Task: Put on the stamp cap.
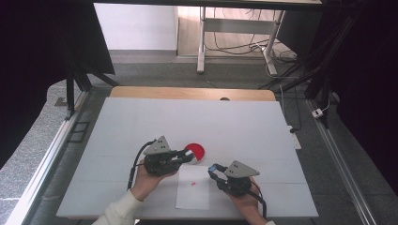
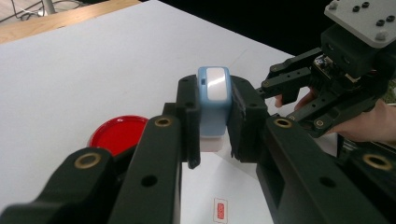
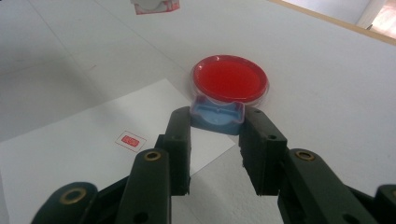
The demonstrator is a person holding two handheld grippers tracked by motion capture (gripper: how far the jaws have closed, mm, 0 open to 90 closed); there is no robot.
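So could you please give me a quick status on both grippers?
Left gripper shut on blue stamp, held above the paper. Right gripper shut on blue cap. Red ink pad close behind; nothing in the way.

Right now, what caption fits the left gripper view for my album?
Left claw squeezing a blue stamp above the paper, beside a red ink pad.

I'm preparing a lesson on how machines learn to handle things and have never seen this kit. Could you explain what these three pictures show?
A person at a white table holds a two-jaw hand tool in each hand. One camera looks down from above; one rides on each tool.

The left gripper is clamped on a blue and white stamp. The right gripper is clamped on the stamp's blue cap.

On the table lie a round red ink pad and a white sheet of paper bearing a small red stamp mark.
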